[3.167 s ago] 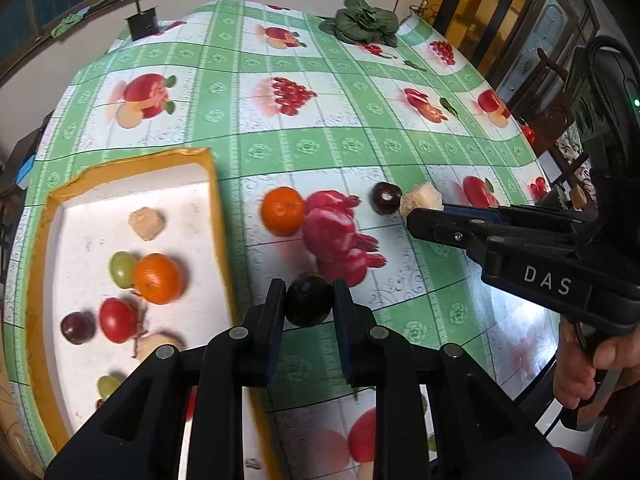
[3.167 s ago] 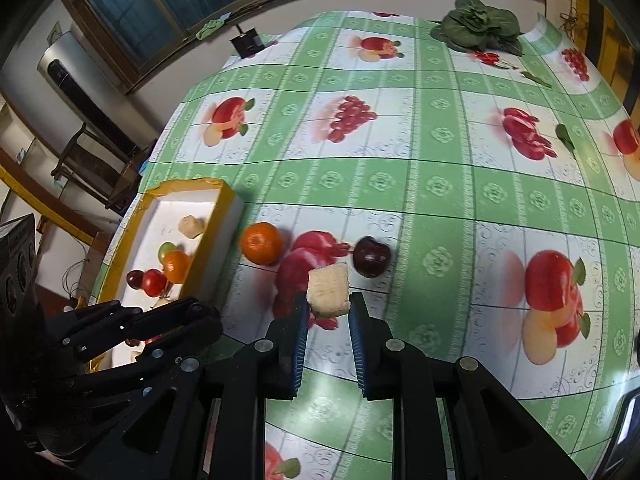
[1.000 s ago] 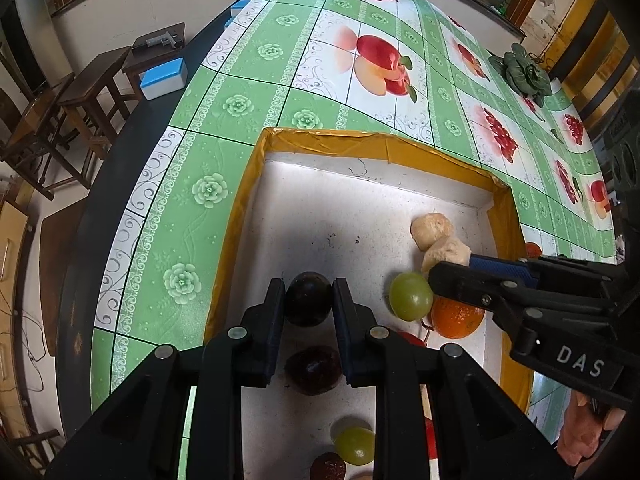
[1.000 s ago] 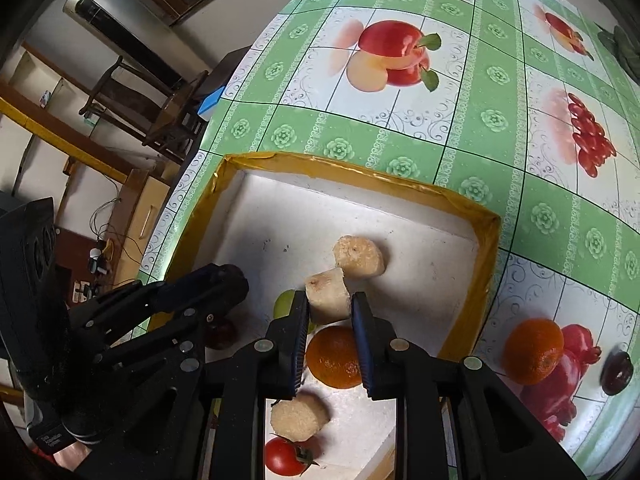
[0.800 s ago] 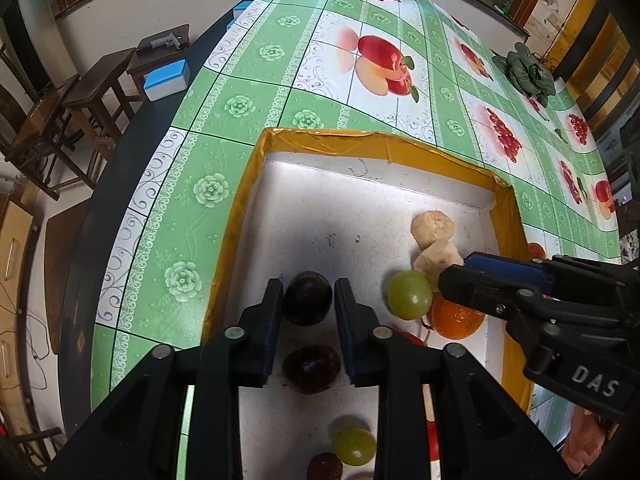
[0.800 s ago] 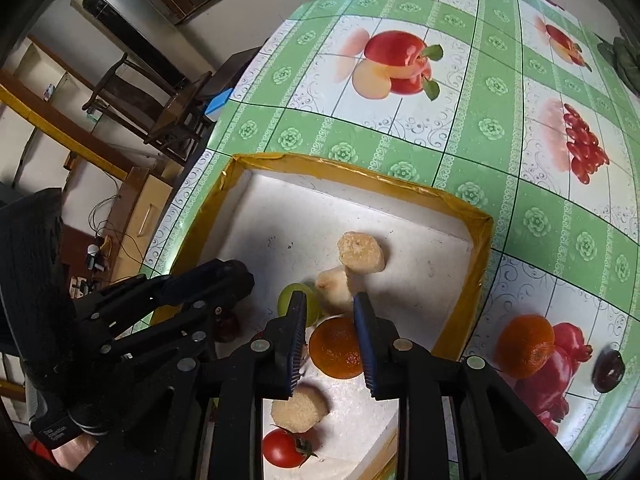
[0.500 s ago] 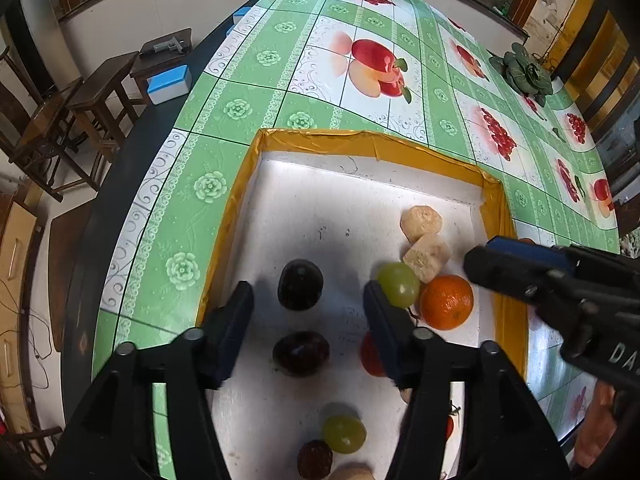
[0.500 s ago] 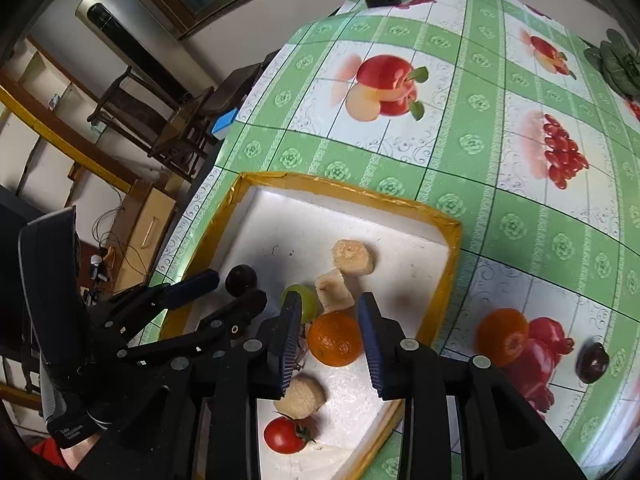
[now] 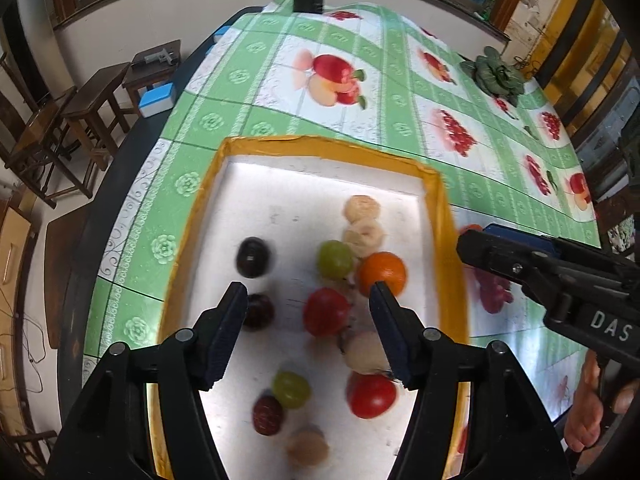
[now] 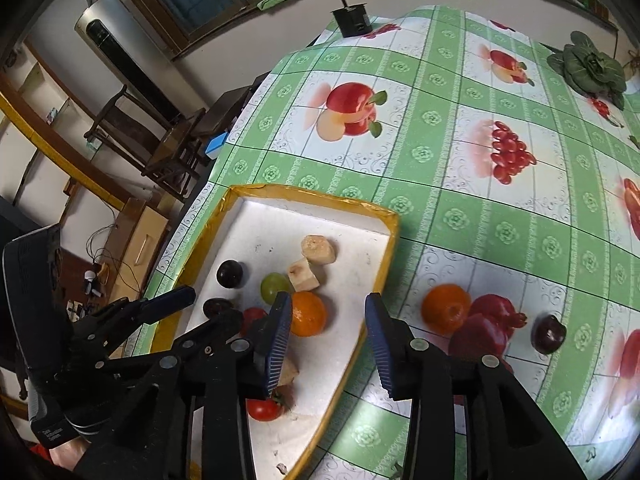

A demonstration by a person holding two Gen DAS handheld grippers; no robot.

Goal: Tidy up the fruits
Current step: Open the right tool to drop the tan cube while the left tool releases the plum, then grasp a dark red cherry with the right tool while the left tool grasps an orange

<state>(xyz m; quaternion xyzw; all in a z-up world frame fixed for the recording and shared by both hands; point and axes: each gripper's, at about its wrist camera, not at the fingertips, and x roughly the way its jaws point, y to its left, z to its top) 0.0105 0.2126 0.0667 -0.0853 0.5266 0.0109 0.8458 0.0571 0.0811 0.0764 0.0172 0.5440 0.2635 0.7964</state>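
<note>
Fruit is seen gathered in the yellow-rimmed tray [image 9: 437,200] on the tablecloth [image 10: 440,168]. At its left a dark plum [image 9: 251,257] lies free, beyond the left gripper [image 9: 308,300], whose jaws are held apart with nothing between them. Rightward, the right gripper [image 10: 325,314] is opening, empty, above the tray's edge. Further right, an orange [image 10: 446,307] and another plum [image 10: 549,334] are left on the cloth.
</note>
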